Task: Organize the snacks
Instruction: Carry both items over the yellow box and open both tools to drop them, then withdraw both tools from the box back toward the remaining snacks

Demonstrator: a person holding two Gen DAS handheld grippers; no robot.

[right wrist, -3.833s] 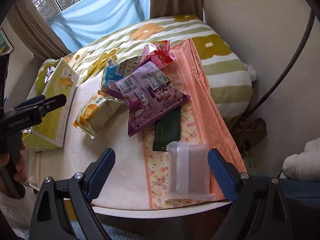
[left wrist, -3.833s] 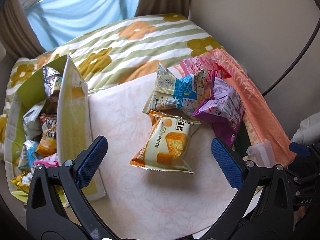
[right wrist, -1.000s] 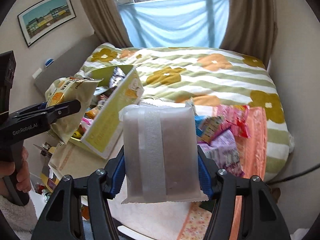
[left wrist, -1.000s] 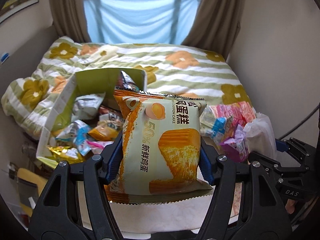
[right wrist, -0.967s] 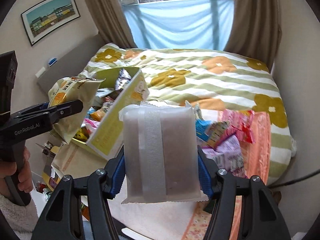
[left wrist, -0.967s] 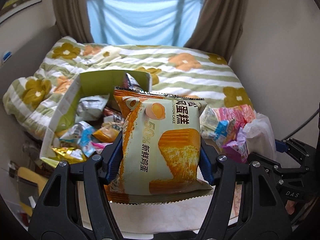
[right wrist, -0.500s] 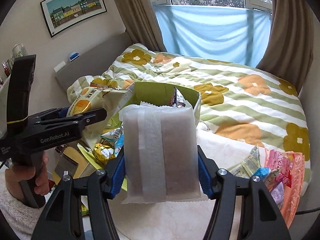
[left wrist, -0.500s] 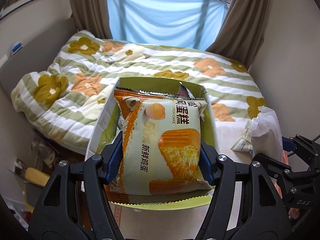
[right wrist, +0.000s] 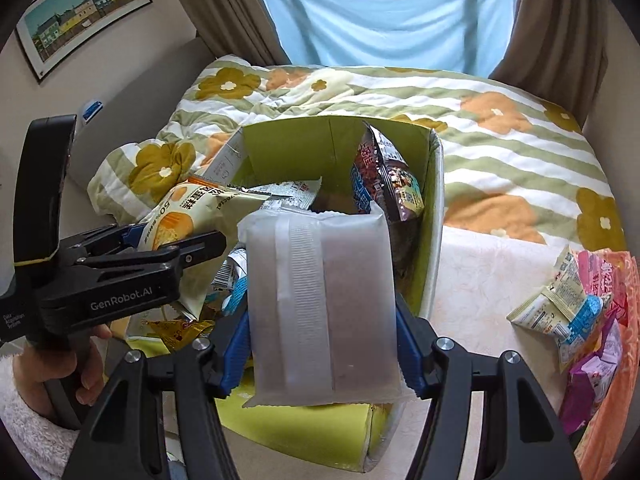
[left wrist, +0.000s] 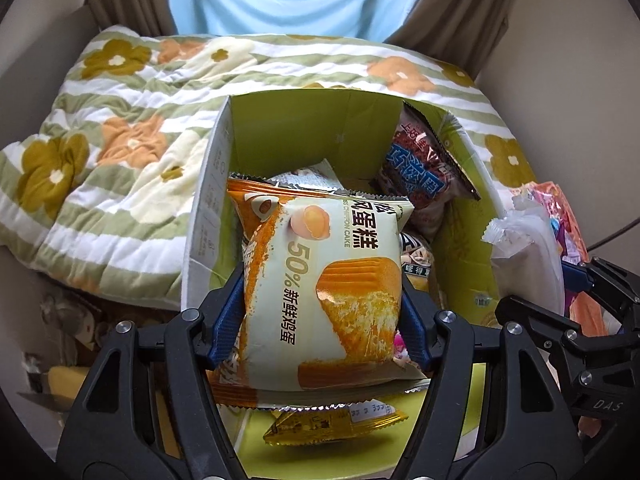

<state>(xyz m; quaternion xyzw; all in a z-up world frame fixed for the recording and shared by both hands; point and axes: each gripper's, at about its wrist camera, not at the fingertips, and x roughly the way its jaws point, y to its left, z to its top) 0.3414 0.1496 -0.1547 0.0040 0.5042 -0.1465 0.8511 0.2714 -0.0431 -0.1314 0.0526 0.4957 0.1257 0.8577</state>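
My left gripper (left wrist: 322,320) is shut on an orange-and-cream chiffon cake packet (left wrist: 328,280) and holds it over the open green cardboard box (left wrist: 296,120), which has several snack packets inside. My right gripper (right wrist: 322,344) is shut on a frosted white packet (right wrist: 320,304) and holds it above the same box (right wrist: 436,208), just right of the left gripper (right wrist: 120,276). The white packet also shows at the right of the left wrist view (left wrist: 528,256). A dark red-and-blue packet (left wrist: 420,168) stands upright against the box's far right wall.
A small pile of loose snack packets (right wrist: 580,304) lies on the white table (right wrist: 480,280) at the right, partly on an orange cloth (right wrist: 616,420). A bed with a flowered striped quilt (right wrist: 500,128) lies behind the box. Clutter sits on the floor at the left (left wrist: 64,360).
Both grippers have moved closer over the green box with their packets still held. The box now fills the middle of both views, seen more from above.
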